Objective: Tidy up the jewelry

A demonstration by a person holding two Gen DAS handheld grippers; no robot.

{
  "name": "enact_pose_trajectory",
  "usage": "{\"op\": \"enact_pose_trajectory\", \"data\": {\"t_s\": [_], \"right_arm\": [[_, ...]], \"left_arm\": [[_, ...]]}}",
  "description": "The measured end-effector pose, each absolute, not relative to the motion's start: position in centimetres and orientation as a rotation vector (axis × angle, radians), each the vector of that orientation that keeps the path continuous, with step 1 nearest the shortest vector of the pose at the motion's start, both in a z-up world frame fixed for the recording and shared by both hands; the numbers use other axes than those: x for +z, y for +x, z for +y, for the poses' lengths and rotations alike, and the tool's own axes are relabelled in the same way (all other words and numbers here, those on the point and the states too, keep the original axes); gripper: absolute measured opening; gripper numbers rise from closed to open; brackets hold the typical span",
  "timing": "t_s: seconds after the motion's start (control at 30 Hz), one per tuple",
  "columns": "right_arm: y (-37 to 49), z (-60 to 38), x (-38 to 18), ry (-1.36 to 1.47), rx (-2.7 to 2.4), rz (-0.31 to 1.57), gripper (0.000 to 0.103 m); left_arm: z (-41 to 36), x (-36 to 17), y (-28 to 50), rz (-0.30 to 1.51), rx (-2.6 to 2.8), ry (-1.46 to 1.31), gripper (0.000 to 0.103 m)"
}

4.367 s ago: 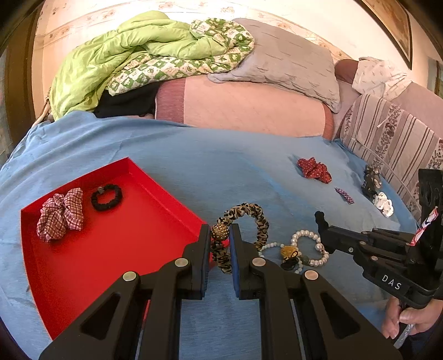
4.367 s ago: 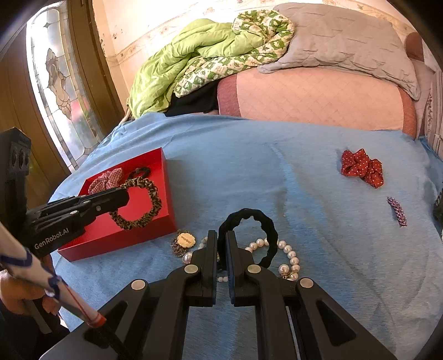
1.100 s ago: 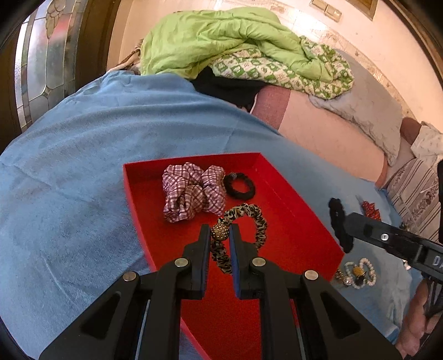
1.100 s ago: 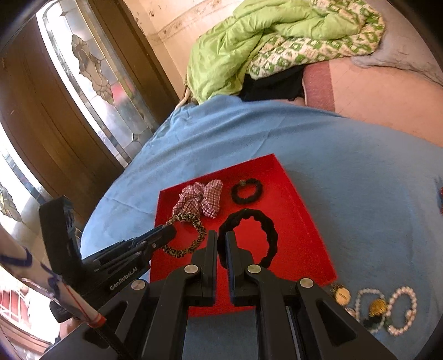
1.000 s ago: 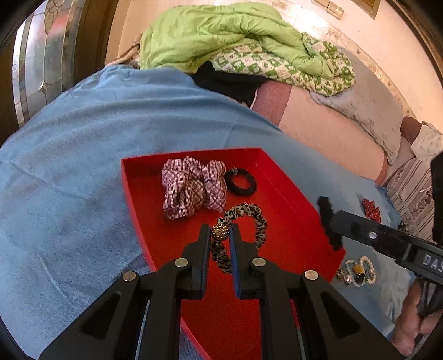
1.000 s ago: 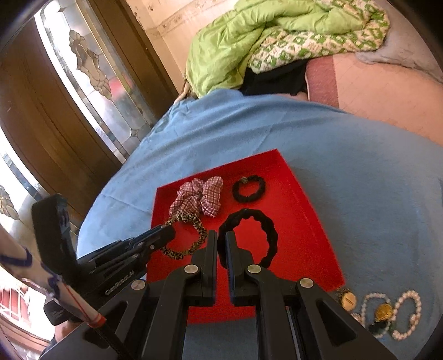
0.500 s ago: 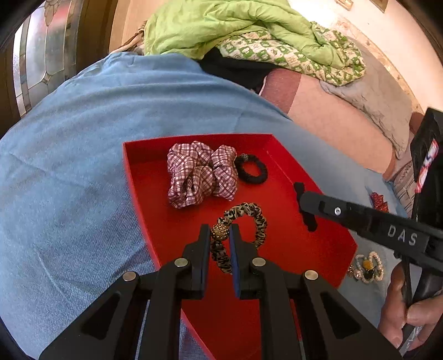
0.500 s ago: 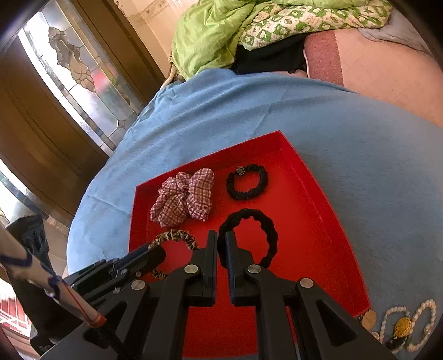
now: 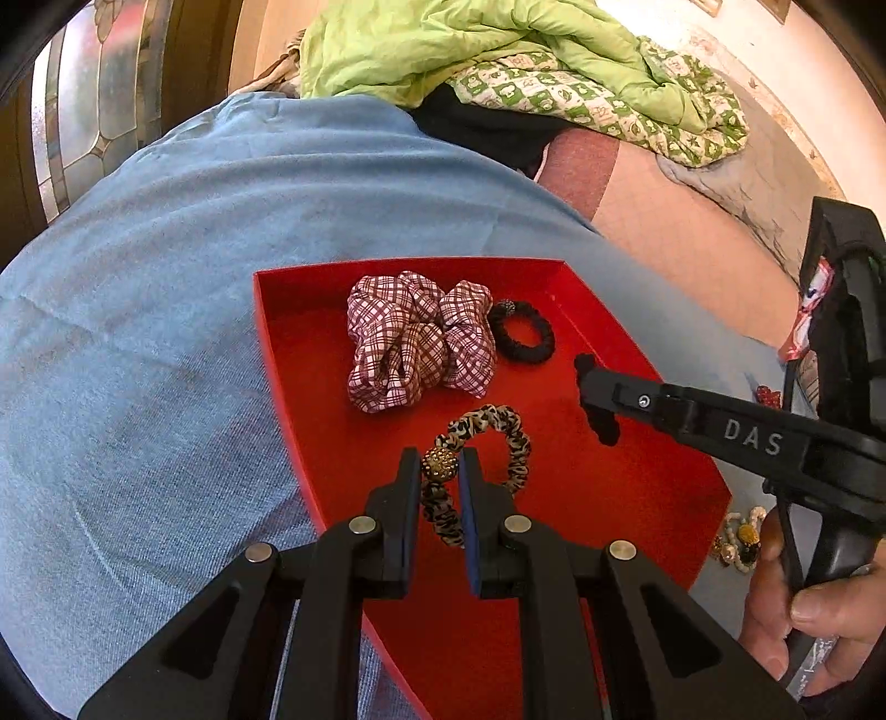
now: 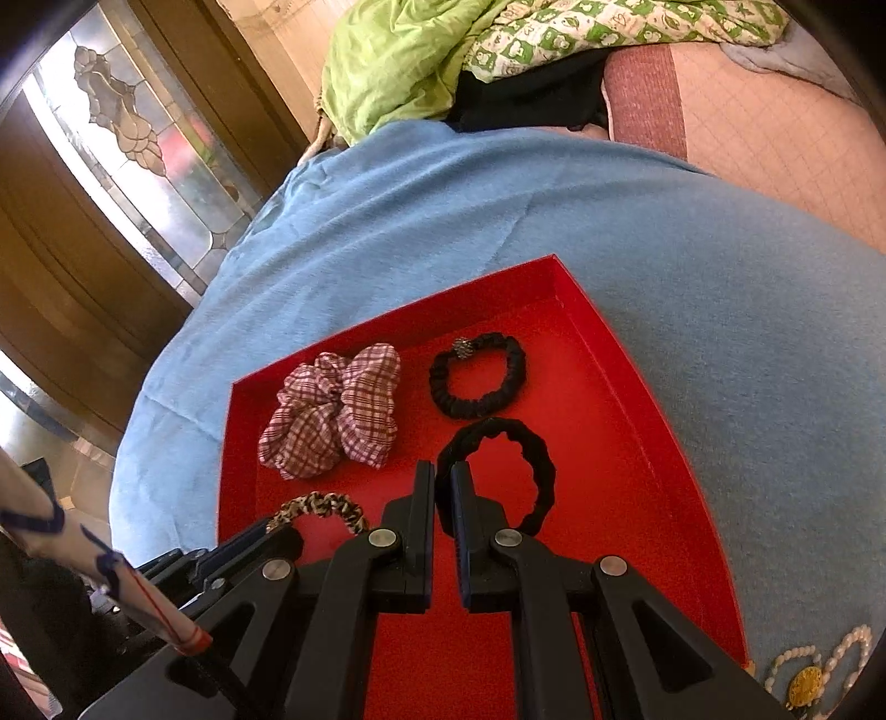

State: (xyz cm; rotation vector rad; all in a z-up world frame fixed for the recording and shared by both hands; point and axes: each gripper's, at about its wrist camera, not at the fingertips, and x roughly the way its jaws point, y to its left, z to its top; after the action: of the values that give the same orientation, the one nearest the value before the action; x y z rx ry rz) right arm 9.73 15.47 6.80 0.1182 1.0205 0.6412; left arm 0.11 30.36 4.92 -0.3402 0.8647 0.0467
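Two scrunchies (image 9: 487, 443) (image 10: 498, 471) between closed jaws, above red tray (image 10: 609, 387).

Blue blanket (image 9: 166, 288) — the landmark, spread wide with soft creases. Green quilt (image 9: 443, 44), crumpled, heaped at the blanket's far edge. Green-and-white patterned cover (image 9: 609, 99), bunched beside the quilt on its right. Black cloth (image 10: 526, 94), tucked under the quilt, touching the blanket's far edge. Pink cushion (image 10: 775, 122), beyond the blanket to the right. Stained-glass door (image 10: 127, 144) — wooden frame, left of the blanket.
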Motion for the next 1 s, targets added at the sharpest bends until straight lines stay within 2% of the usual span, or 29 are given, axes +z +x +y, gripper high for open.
{"op": "enact_pose_trajectory", "data": {"t_s": [1.0], "right_arm": [[10.8,17.7,5.4,0.101,0.67,1.041,0.007]], "left_arm": [[30.3,4.6,0.6,0.871,0.046,-0.332,0.013]]}}
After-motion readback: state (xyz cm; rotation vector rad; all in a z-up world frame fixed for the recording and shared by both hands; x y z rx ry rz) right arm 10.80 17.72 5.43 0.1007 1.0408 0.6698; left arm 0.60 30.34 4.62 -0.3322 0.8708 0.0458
